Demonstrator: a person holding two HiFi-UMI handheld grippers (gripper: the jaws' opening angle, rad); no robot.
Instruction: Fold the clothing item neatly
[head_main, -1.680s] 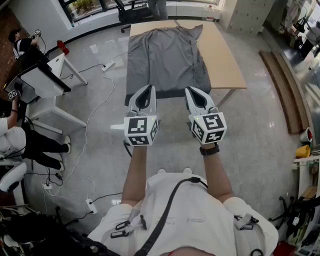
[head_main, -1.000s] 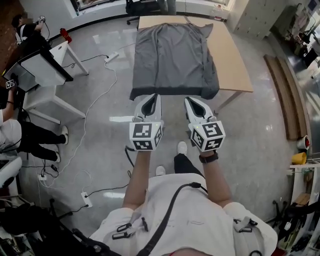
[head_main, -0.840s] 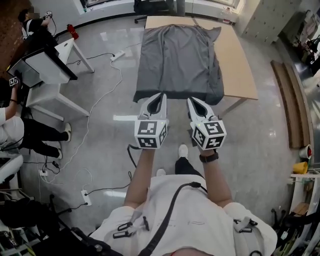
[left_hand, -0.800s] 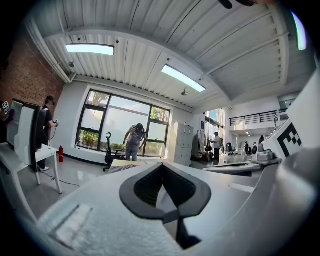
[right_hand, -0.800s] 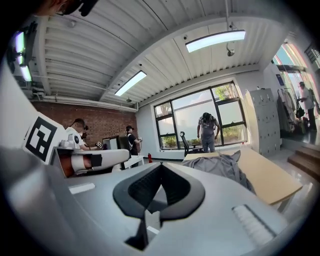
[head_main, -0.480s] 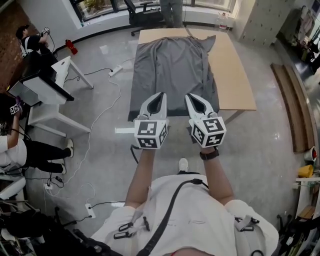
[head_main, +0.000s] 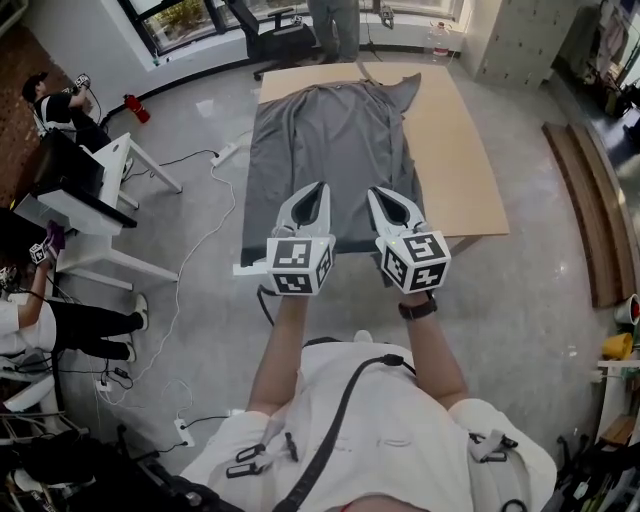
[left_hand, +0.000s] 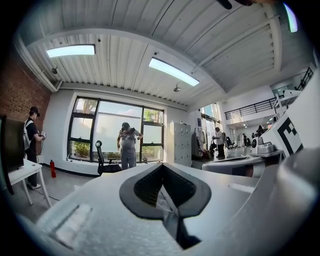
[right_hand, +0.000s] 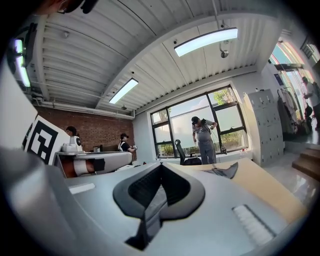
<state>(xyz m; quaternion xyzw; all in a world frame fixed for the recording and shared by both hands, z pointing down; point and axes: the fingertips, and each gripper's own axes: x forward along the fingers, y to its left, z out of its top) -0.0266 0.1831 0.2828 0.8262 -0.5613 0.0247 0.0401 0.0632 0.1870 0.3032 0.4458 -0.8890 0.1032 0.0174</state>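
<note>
Head view shows the grey garment (head_main: 325, 130) spread flat on the wooden table (head_main: 455, 150) at upper middle, with its near hem draped over the table's lower edge. We judge folding not yet begun, only the approach. Our left gripper (head_main: 320, 188) and right gripper (head_main: 373, 192) hover at frame centre, jaws pressed together on nothing, tips just short of the cloth. Next we must spread them and take the hem corners.

In the head view, a standing person (head_main: 335, 25) beyond the table's (head_main: 470, 160) far end is cut off above the legs by the top edge. At the table's near end, the left gripper (head_main: 320, 187) and right gripper (head_main: 373, 191) cover part of the grey garment's (head_main: 325, 120) hem.
</note>
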